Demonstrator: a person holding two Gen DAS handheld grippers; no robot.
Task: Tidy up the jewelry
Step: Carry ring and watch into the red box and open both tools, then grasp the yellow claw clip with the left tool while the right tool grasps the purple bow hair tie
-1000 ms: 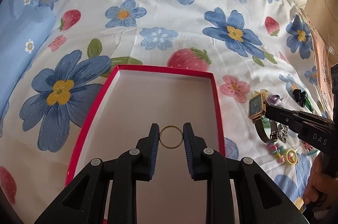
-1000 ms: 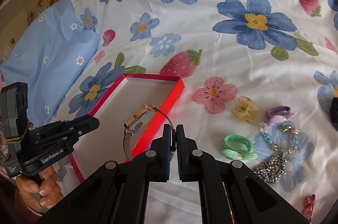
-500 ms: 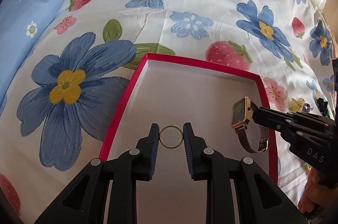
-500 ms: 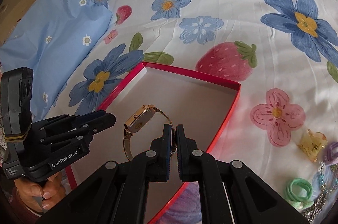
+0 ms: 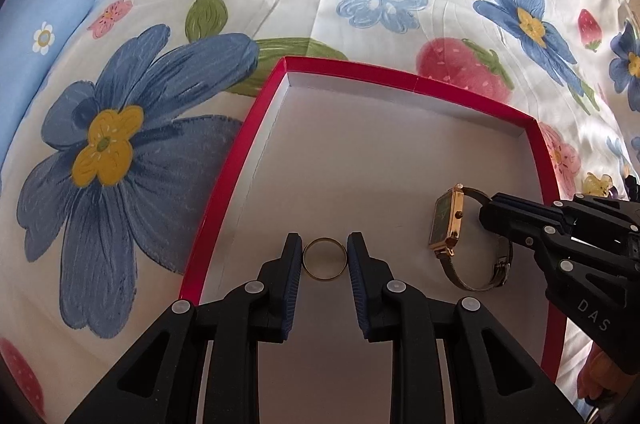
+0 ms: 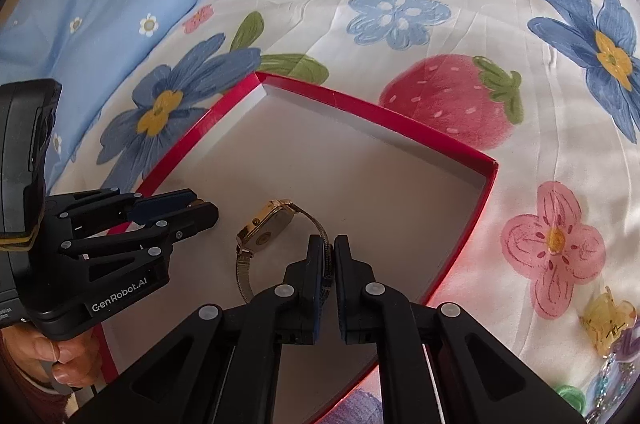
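A red-rimmed box [image 5: 236,160] with a pale inside lies on the flowered bedsheet; it also shows in the right wrist view [image 6: 486,192]. My left gripper [image 5: 324,258] is shut on a thin gold ring [image 5: 324,258], held between its pads above the box floor. My right gripper [image 6: 328,254] is shut on the mesh strap of a gold watch [image 6: 266,224], held over the box's right part. The watch [image 5: 448,220] and the right gripper [image 5: 486,210] show at right in the left wrist view. The left gripper [image 6: 200,210] shows at left in the right wrist view.
A blue pillow [image 6: 80,8] lies at the far left. On the sheet right of the box lie a yellow hair claw [image 6: 608,320], a green hair tie [image 6: 570,394] and beaded pieces [image 6: 608,384]. The yellow claw also shows in the left wrist view [image 5: 598,182].
Both grippers have moved forward and down over the box. The watch has travelled from beyond the box's right rim to inside it. The ring stays gripped.
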